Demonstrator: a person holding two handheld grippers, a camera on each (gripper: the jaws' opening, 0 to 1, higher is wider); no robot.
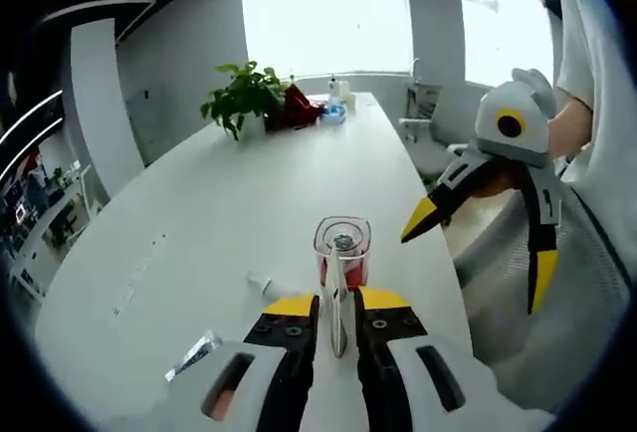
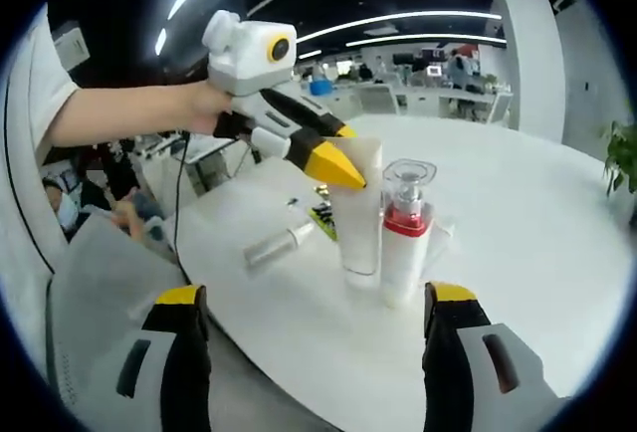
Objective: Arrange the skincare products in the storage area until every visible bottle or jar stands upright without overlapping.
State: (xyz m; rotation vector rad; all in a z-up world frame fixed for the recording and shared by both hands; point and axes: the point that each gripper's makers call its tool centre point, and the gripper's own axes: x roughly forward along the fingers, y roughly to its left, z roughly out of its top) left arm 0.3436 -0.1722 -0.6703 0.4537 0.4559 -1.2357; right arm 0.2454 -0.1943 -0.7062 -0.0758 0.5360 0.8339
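Beyond the jaws in the left gripper view, daylight pours through the windows [image 1: 328,9] and burns them out to plain white, leaving a soft sheen on the white table [image 1: 249,203] ahead of the jaw tips and only faint shadows there. In the right gripper view, long ceiling light strips [image 2: 398,26] high above the jaws give an even, moderate light against a dark ceiling, and the white tube [image 2: 358,208] between and ahead of the jaws casts almost no shadow. Both views bend strongly toward their edges, where straight lines curve, and the parts nearest the camera look slightly soft.
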